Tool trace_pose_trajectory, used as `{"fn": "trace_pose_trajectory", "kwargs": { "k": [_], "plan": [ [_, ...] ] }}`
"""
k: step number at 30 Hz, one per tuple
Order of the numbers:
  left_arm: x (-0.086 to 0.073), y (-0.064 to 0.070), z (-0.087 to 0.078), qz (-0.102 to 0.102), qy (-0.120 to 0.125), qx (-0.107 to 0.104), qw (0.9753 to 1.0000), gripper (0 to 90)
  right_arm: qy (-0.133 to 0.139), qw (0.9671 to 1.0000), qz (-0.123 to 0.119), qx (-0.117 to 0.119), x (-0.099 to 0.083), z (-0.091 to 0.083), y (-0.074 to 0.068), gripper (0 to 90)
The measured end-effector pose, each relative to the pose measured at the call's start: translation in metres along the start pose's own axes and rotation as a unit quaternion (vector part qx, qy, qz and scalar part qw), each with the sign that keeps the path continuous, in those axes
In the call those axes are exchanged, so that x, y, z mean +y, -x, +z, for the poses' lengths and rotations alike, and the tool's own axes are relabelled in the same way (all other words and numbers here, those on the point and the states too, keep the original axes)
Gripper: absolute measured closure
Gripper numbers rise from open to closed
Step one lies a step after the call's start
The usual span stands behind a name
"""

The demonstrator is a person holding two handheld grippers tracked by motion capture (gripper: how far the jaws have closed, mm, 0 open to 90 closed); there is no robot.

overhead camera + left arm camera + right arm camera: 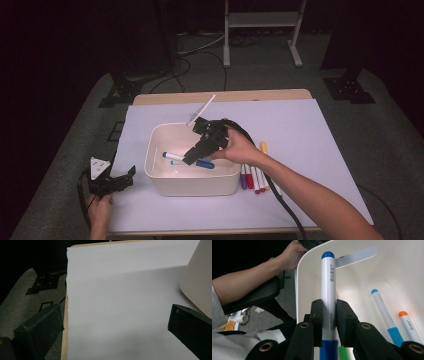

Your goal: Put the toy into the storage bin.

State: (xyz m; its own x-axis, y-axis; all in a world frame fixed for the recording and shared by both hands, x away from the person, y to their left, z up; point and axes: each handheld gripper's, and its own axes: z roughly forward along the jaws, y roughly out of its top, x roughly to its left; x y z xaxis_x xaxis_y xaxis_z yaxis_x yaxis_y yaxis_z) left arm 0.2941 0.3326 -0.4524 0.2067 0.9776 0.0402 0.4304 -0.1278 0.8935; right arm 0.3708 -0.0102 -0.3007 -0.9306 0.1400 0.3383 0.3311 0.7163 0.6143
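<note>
Left gripper (131, 173): jaws spread wide, empty, resting near the table's left edge beside the white bin (192, 185).
Bin: a light-blue marker (384, 312) and an orange-capped one (409, 323) lie inside, the latter cut off.
Right gripper (329, 315): clamped on a blue marker (328, 287), held over the bin.
Right of bin: loose markers (254, 175), partly hidden by the forearm.
</note>
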Motion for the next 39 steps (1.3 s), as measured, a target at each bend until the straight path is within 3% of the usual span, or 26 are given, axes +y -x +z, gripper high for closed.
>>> {"fn": "trace_pose_trajectory", "kwargs": {
  "k": [19,32,39],
  "plan": [
    [0.000,0.000,0.000,0.000,0.001,-0.001,1.0000,0.0,-0.058,0.9983,-0.008,0.010,0.001,0.039,0.007,75.6],
    [0.000,0.000,0.000,0.001,0.002,-0.001,1.0000,0.0,-0.083,0.9965,-0.013,0.002,0.000,0.051,0.008,75.2],
    [0.000,0.000,0.000,0.002,0.000,-0.002,1.0000,0.0,-0.092,0.9956,-0.015,-0.011,-0.001,0.050,0.007,66.3]
  ]
}}
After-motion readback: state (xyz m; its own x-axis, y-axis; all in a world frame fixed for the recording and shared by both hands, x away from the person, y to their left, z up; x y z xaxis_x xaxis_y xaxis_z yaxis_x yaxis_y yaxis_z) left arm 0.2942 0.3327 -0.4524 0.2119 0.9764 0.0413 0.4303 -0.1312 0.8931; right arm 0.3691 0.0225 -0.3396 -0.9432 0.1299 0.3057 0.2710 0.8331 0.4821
